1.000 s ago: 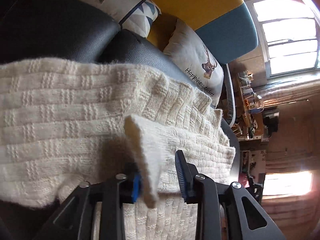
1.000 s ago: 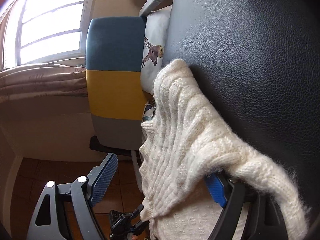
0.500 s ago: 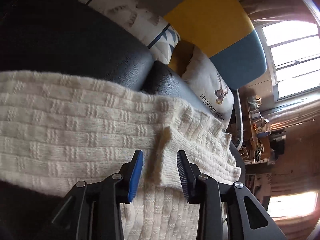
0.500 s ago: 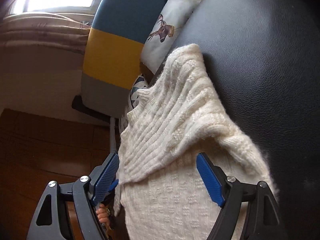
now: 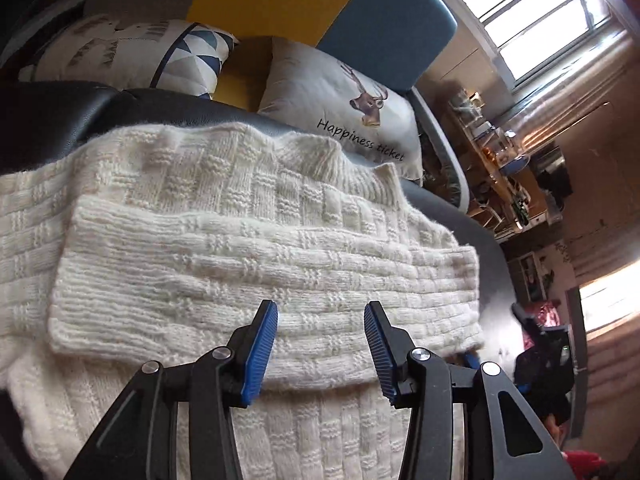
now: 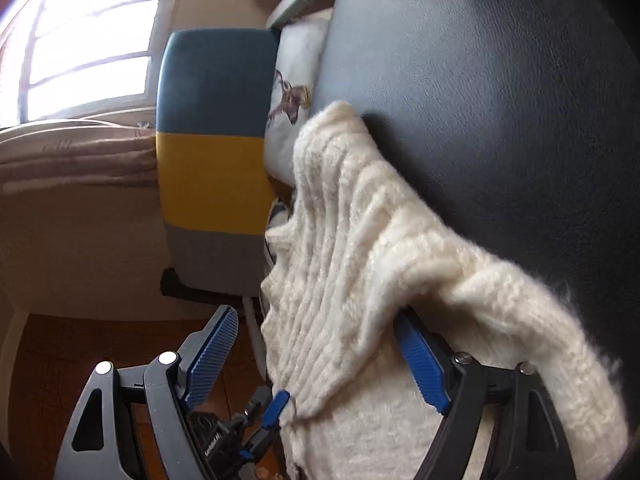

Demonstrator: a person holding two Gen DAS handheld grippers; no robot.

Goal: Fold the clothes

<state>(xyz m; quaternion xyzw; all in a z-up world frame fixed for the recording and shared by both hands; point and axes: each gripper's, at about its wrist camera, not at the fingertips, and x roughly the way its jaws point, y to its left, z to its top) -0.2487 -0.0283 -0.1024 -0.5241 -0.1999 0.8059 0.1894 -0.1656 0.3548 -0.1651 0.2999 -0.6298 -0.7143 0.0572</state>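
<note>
Lying spread on the black leather seat (image 5: 48, 112), the cream basket-weave knitted sweater (image 5: 224, 200) has one sleeve (image 5: 256, 280) folded flat across its body. The left gripper (image 5: 320, 344) hovers over it, parted and empty; the right gripper (image 6: 316, 356) also gapes, knit draped between its pads. Further folds probably remain.

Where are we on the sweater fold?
Done: one sleeve lies folded flat across the cream sweater on the black seat. In hand: nothing; left gripper and right gripper are both open. Left: the other sleeve and the body folds.
</note>
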